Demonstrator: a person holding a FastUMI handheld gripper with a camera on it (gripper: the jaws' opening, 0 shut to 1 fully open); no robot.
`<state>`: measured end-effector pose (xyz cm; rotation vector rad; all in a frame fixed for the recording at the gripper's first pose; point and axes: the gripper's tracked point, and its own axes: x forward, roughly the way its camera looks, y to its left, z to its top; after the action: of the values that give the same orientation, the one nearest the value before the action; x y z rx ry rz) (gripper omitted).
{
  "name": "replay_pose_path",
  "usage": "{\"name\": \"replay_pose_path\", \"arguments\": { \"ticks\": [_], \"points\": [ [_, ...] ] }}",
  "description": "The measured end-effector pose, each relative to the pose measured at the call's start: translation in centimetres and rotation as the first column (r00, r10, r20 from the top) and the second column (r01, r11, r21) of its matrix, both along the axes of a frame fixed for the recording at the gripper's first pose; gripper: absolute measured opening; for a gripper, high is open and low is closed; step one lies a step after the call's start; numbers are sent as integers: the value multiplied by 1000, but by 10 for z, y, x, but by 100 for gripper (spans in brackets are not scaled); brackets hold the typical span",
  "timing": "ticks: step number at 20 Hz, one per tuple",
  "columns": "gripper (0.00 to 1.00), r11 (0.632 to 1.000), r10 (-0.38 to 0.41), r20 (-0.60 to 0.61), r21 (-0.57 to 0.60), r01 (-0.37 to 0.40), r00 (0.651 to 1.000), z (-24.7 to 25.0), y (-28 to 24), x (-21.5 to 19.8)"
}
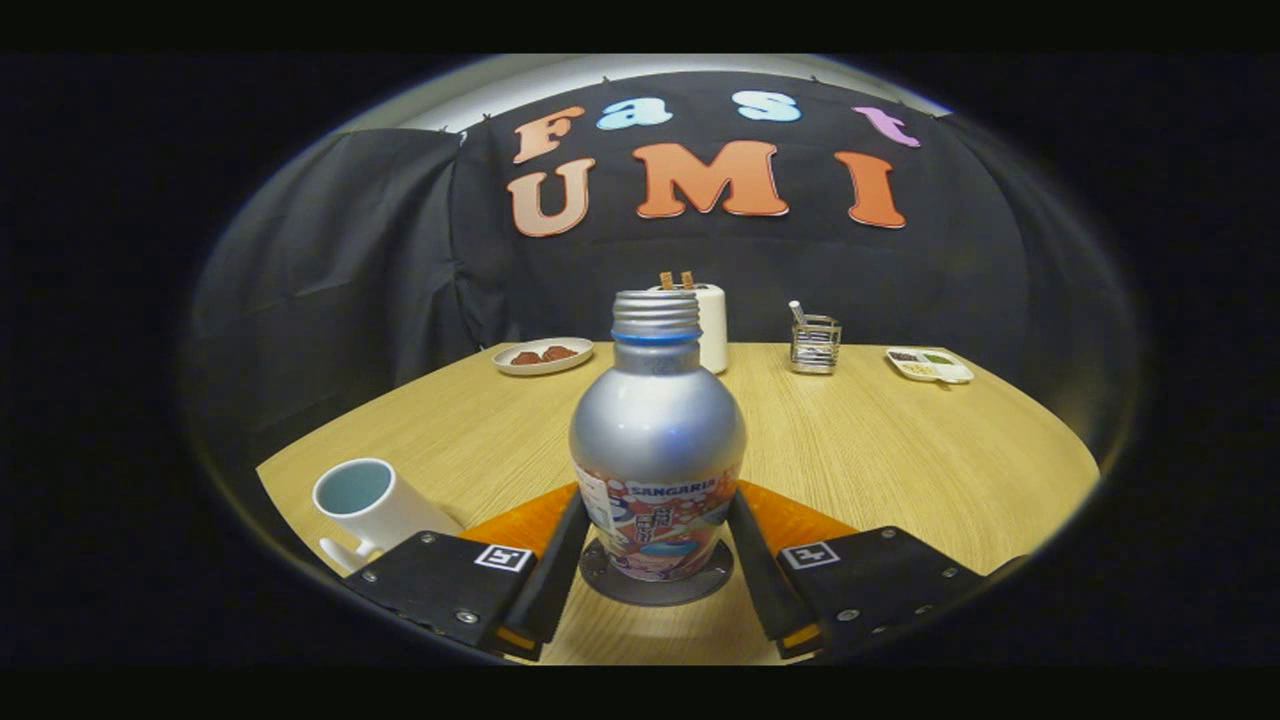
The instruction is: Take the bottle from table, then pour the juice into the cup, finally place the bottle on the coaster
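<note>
Gripper view: silver bottle (657, 440) stands upright on dark round coaster (656, 585), uncapped, between the fingers of the gripper (656, 555). Fingers flank its lower label closely; contact cannot be confirmed. White cup (372, 505) near left on wooden table (900, 460).

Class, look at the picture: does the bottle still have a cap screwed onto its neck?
No: the bottle, standing between the hand-held gripper's fingers, shows bare threads at its neck, with no cap.

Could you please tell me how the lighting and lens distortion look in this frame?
Gripper view: strong fisheye bowing of the table edge; soft glare on the bottle shoulder; bottle sharp between the gripper fingers, standing on the coaster; far items smaller, dimmer.
</note>
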<state>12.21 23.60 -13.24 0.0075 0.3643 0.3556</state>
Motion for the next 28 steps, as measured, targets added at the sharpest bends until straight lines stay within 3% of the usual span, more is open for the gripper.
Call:
{"name": "replay_pose_path", "arguments": {
  "ticks": [8,10,13,23,28],
  "points": [
    [81,999,0,1,-46,0,1000,-7,0,-8],
    [84,999,-3,4,-34,4,1000,-4,-2,-9],
    [98,1000,-3,14,-21,3,1000,5,-3,-15],
    [97,1000,-10,132,-6,11,991,86,-32,-63],
    [97,999,-46,199,-11,50,979,125,-66,-93]
  ]
}}
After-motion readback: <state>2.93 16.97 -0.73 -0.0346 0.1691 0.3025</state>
